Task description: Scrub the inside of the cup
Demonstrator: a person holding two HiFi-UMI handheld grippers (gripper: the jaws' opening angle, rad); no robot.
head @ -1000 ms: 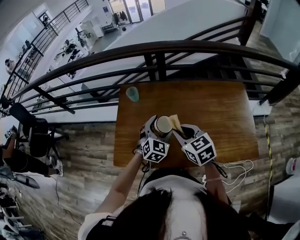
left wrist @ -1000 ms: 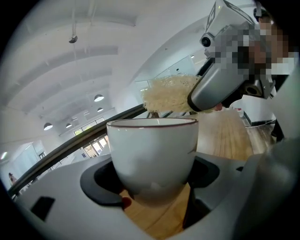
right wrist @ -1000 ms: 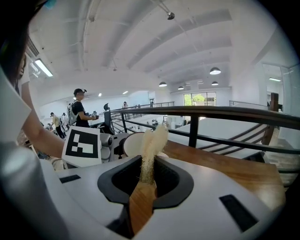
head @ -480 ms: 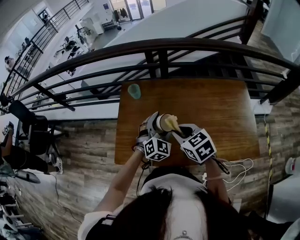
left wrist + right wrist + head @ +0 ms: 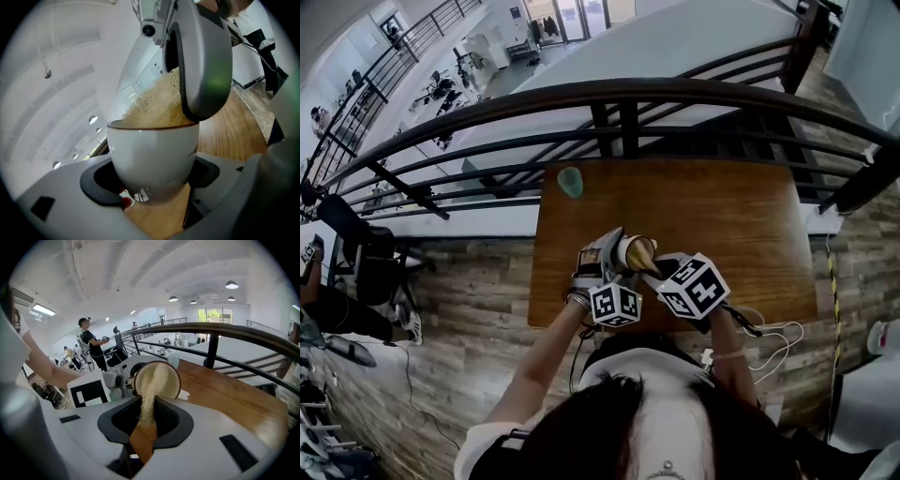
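- The left gripper (image 5: 152,180) was clamped on the round white ceramic cup (image 5: 154,145). It held the cup above the brown wooden table (image 5: 722,216), near the front edge, with the mouth tilted toward the right gripper (image 5: 145,420).
- The right gripper's jaws stood narrow, pinching the flat wooden handle of a tan fibrous scrubber (image 5: 151,380) whose head reached inside the cup.
- A small teal cup (image 5: 570,181) stood well apart by the table's far edge, near the black metal railing (image 5: 675,89).
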